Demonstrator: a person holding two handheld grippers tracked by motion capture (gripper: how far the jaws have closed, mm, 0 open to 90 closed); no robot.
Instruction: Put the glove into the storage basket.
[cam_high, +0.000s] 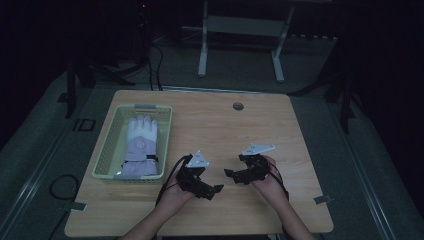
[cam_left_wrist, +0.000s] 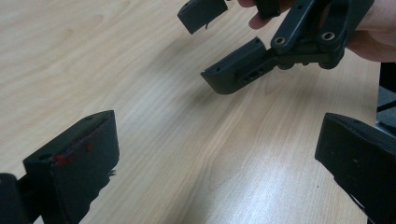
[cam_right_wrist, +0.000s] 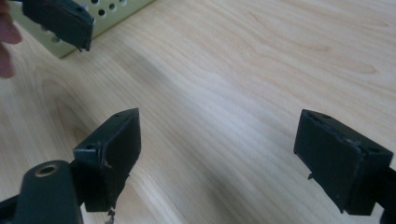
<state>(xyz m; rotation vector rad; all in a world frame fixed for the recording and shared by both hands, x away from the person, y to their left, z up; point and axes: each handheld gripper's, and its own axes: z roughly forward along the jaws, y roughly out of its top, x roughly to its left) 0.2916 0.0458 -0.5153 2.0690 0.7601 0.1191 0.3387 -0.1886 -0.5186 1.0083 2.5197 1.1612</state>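
Glove in basket, tabletop's left edge | left gripper, right gripper: jaws wide, empty, near front edge | advice: reach left gripper over basket rim, pinch cuff squarely.

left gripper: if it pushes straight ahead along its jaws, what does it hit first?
Most likely the right gripper, which sits ahead of the open left gripper with bare table between them. Depth is unclear, so it might meet the tabletop first.

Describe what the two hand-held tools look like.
Both are black, built of bolted links. The left tool and right tool each carry a grey three-cornered plate on top and trail a black cable. Their jaws are blocky black pads; one left pad bears red smears, and the right pads look frayed at the edges.
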